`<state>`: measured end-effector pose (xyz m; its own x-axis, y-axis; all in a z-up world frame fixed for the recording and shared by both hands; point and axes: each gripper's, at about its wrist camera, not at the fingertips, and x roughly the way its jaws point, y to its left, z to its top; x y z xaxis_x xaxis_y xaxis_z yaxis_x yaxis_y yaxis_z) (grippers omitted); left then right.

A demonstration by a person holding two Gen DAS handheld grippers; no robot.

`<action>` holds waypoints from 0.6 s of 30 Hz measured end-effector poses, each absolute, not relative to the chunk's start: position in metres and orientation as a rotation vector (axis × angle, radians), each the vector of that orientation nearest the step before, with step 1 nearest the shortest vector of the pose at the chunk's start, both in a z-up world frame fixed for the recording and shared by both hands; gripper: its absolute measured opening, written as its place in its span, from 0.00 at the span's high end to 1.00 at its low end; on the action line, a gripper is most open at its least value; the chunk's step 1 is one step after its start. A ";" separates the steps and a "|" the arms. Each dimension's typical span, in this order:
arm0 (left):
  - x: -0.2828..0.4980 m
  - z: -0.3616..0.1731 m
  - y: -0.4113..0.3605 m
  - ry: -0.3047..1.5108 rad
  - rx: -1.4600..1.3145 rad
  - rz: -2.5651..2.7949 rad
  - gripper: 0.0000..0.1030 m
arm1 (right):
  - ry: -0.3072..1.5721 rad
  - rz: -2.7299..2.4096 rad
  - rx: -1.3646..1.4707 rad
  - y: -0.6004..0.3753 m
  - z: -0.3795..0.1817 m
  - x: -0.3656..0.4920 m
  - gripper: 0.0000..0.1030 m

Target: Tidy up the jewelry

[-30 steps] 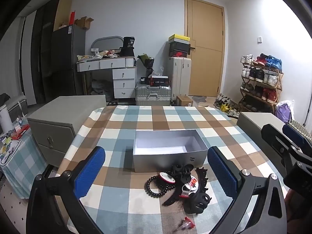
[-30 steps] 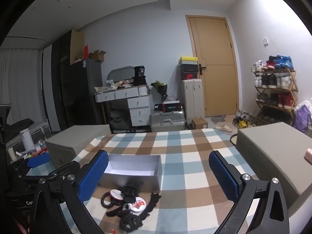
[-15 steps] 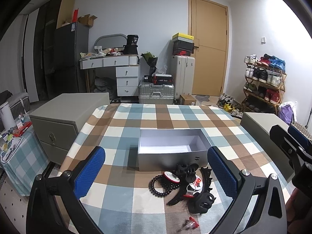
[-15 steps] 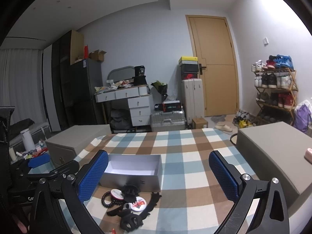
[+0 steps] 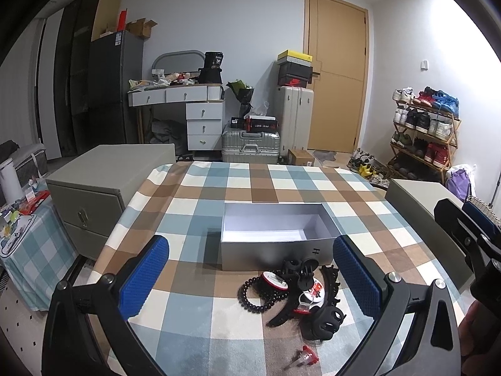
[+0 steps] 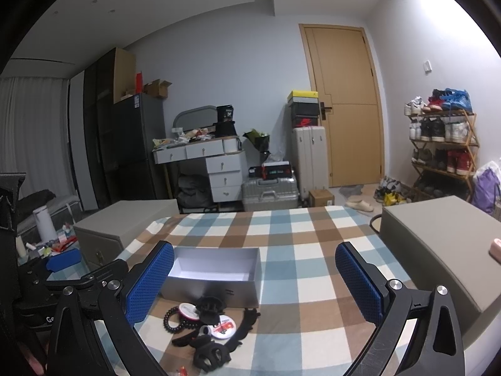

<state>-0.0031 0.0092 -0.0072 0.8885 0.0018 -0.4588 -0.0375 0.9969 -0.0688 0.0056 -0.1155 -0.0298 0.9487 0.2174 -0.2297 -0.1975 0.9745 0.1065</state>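
step: pre-grasp, nothing packed | left gripper spread wide, empty | right gripper spread wide, empty | jewelry pile at 6 o'clock of the empty grey box | next, likely: lower onto the black bead bracelet, pinch, lift toward 12 o'clock into box

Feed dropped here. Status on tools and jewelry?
Left tool and right tool open, empty. Jewelry pile on table, beside empty box. Nothing in the way.

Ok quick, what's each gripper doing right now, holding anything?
Left gripper: open, holding nothing, above the hair accessories.
Right gripper: open, holding nothing, near the box.
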 end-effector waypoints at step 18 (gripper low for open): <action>-0.004 -0.011 0.009 0.501 -0.086 0.019 0.01 | 0.262 0.215 0.097 -0.115 -0.033 0.007 0.00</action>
<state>-0.0038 0.0094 -0.0108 0.8772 -0.0032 -0.4801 -0.0388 0.9962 -0.0777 0.0069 -0.1154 -0.0329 0.9432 0.2228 -0.2464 -0.1977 0.9726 0.1225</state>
